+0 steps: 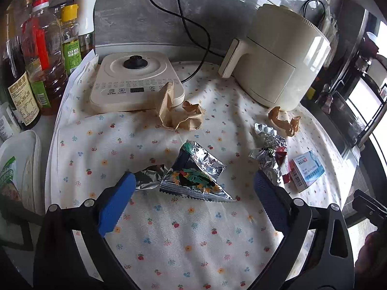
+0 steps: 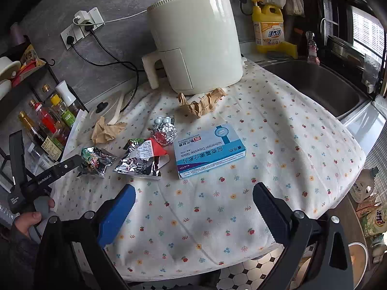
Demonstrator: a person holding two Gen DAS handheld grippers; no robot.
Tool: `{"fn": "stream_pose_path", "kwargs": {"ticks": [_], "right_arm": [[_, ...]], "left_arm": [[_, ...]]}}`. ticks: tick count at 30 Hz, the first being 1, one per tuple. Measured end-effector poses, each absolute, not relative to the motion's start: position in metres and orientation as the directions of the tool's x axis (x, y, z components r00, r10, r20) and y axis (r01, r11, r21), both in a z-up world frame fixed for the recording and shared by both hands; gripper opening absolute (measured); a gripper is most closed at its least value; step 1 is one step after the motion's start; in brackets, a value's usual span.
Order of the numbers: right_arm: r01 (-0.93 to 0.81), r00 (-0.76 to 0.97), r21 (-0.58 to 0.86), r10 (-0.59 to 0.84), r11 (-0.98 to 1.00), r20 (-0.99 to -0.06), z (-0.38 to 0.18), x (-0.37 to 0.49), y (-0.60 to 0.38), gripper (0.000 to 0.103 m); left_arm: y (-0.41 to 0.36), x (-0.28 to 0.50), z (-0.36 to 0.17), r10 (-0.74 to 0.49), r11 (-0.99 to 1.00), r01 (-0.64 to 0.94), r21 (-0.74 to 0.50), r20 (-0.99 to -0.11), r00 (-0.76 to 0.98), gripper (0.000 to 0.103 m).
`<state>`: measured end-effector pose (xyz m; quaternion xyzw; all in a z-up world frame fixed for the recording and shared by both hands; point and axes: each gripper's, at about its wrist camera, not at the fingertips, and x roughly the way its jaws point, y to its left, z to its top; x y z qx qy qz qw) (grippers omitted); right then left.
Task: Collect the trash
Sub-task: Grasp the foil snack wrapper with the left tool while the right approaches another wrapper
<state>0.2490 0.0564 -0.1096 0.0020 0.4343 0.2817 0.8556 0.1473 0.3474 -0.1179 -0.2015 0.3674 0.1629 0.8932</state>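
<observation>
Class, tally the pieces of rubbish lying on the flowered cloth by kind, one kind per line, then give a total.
Crumpled brown paper: 2
Foil snack wrappers: 2
Foil ball: 1
Pill blister strip: 1
Medicine box: 1
Total: 7

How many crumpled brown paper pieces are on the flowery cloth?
2: one brown paper lies in front of the air fryer, the other brown paper beside the white cooker base.
</observation>
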Motion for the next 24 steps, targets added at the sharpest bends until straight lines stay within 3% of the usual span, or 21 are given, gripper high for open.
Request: {"fn": "stream_pose_path", "kwargs": {"ticks": [6,8,11,13,16,24], "right_arm": [[-0.513,0.413,0.257,0.498,0.819,-0.762,-0.115,0.262,0.082,0.091],[-0.528,0.389,0.26,0.502,0.809,-0.772,-0.117,0.268,0.091,0.084],[-0.552,0.365,0.253,0.503,0.795,-0.783,-0.12,0.276,0.106,0.08],[-0.566,0.346,0.254,0.505,0.784,-0.791,-0.122,0.283,0.116,0.076],[-0.581,0.319,0.261,0.511,0.771,-0.798,-0.125,0.293,0.131,0.071],[-0.603,0.252,0.28,0.512,0.747,-0.821,-0.139,0.32,0.173,0.054]], "left_arm": [[0.359,0.167,-0.135,0.12,0.865,-0.438,-0.245,-0.747,0.654,0.087],[0.362,0.171,-0.141,0.103,0.861,-0.439,-0.256,-0.758,0.644,0.079],[0.364,0.173,-0.148,0.067,0.858,-0.431,-0.28,-0.771,0.634,0.053],[0.365,0.172,-0.149,0.05,0.856,-0.423,-0.297,-0.767,0.64,0.045],[0.365,0.166,-0.142,0.056,0.86,-0.414,-0.299,-0.75,0.659,0.04],[0.37,0.149,-0.126,0.078,0.846,-0.43,-0.316,-0.723,0.686,0.038]]}}
